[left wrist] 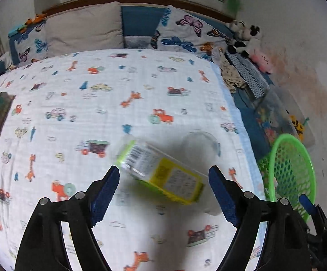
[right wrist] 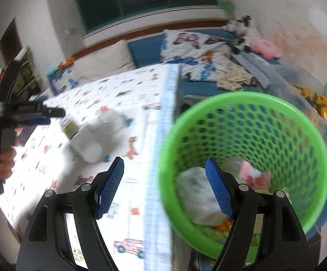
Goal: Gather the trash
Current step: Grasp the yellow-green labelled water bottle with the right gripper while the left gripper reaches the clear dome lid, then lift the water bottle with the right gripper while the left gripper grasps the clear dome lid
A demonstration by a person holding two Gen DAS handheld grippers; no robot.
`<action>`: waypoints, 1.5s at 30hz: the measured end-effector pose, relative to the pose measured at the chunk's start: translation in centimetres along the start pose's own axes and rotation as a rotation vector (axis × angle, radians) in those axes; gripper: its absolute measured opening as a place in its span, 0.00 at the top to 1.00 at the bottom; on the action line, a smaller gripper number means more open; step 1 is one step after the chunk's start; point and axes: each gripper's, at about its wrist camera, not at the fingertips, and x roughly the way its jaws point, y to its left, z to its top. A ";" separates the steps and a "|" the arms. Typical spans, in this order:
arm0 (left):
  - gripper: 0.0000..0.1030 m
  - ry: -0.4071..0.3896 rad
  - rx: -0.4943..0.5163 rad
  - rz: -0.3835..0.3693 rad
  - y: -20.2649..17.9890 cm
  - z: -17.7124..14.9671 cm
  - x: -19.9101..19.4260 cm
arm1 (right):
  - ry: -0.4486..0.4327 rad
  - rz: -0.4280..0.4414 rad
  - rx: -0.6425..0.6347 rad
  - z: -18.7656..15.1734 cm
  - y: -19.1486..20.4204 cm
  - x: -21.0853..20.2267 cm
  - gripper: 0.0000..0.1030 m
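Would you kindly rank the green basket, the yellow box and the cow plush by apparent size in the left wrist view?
1. Green basket, though partly cut off by the right gripper's arm.
2. Yellow box, close to it in size; being nearer the camera inflates it.
3. Cow plush, smallest, but farthest away.

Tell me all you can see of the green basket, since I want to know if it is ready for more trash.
The green basket is a round bin of what looks like plastic, with a smooth solid rim and walls pierced by a honeycomb of holes. It stands at the edge of the bed, tilted toward the right wrist camera, mouth open. Inside lie crumpled white wrapping, something pink and an orange scrap. One finger of the right gripper overlaps its mouth; whether it touches is unclear.
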 end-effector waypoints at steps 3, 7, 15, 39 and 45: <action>0.23 -0.013 -0.005 0.012 1.4 0.3 -0.6 | 0.012 0.040 -0.061 0.7 2.3 1.1 0.28; 0.23 -0.030 -0.015 0.023 3.4 0.7 -1.4 | 0.032 0.088 -0.163 1.8 5.8 3.1 0.28; 0.22 -0.054 -0.036 0.043 7.5 1.3 -2.6 | 0.067 0.166 -0.270 3.3 10.7 6.7 0.29; 0.21 -0.014 -0.083 0.060 13.8 1.8 0.3 | 0.223 0.259 -0.590 6.0 18.3 17.2 0.41; 0.21 -0.008 -0.068 0.061 13.8 1.7 0.8 | 0.252 0.274 -0.606 5.4 18.7 18.3 0.48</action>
